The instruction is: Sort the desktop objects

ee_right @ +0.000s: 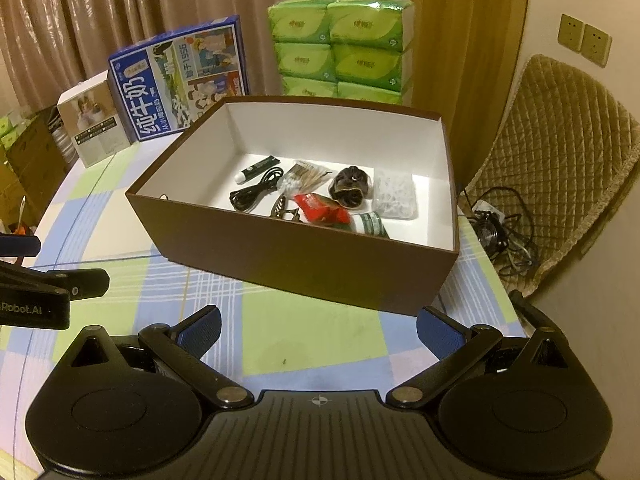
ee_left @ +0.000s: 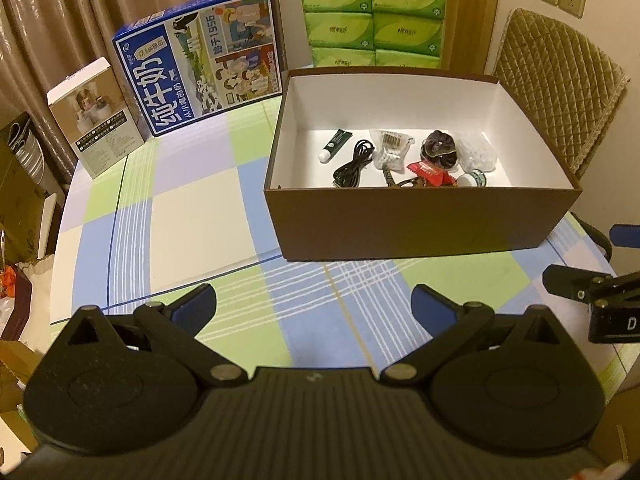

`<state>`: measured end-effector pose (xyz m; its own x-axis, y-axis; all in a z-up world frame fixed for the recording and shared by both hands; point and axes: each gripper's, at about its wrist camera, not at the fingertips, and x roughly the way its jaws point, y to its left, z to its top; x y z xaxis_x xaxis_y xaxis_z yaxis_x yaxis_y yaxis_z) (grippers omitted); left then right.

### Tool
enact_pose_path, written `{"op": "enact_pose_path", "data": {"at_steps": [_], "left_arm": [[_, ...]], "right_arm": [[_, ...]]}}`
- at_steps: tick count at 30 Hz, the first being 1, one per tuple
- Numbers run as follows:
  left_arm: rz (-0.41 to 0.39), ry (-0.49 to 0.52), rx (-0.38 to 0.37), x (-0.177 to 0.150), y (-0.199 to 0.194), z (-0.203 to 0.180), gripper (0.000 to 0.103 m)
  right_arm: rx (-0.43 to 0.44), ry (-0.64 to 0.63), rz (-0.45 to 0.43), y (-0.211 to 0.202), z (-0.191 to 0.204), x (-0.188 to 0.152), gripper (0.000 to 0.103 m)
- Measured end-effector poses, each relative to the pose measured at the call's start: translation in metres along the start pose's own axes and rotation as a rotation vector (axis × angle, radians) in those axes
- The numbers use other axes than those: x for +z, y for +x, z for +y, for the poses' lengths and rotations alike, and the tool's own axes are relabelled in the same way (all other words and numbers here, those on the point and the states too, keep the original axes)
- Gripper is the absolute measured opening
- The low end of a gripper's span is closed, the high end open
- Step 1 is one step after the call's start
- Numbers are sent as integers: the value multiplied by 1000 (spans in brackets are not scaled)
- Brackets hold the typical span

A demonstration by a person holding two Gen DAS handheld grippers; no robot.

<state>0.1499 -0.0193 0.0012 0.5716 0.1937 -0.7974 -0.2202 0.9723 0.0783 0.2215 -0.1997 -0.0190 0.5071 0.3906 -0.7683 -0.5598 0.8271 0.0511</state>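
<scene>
A brown box (ee_left: pixel 420 224) with a white inside stands on the checked tablecloth; it also shows in the right wrist view (ee_right: pixel 304 256). Inside lie a green tube (ee_left: pixel 335 145), a black cable (ee_left: pixel 354 164), a bag of cotton swabs (ee_left: pixel 390 148), a red packet (ee_left: pixel 430 171), a dark hair tie (ee_left: pixel 440 148), a hair clip (ee_right: pixel 285 208), a clear bag (ee_right: pixel 394 194) and a tape roll (ee_right: pixel 370 222). My left gripper (ee_left: pixel 314 306) is open and empty in front of the box. My right gripper (ee_right: pixel 318 330) is open and empty, also in front of the box.
A blue milk carton (ee_left: pixel 200 64), a small white box (ee_left: pixel 94 116) and stacked green tissue packs (ee_left: pixel 372 16) stand behind the brown box. A quilted chair (ee_right: pixel 560 168) with tangled cables (ee_right: pixel 500 232) is at the right. The table edge (ee_left: pixel 60 240) curves on the left.
</scene>
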Motion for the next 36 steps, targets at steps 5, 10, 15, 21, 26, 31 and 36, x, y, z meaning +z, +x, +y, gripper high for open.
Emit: {"op": "enact_pose_path", "data": {"at_steps": [5, 10, 15, 21, 26, 31, 36], "left_arm": [[12, 3, 9, -1, 5, 0, 102], [21, 4, 12, -2, 9, 0, 102], [25, 2, 13, -3, 10, 0, 102], [23, 8, 9, -3, 10, -1, 102], [22, 19, 2, -4, 9, -5, 102], [23, 25, 0, -6, 9, -8, 102], [23, 26, -2, -7, 8, -9, 102]], "right_arm": [[2, -2, 11, 5, 2, -2, 101], [4, -6, 22, 9, 3, -4, 101], [-1, -5, 28, 10, 3, -6, 101], [-7, -12, 28, 10, 3, -9, 101], [-17, -4, 28, 7, 2, -14, 101], [-20, 3, 33, 6, 0, -17, 101], [-20, 4, 33, 6, 0, -18, 101]]}}
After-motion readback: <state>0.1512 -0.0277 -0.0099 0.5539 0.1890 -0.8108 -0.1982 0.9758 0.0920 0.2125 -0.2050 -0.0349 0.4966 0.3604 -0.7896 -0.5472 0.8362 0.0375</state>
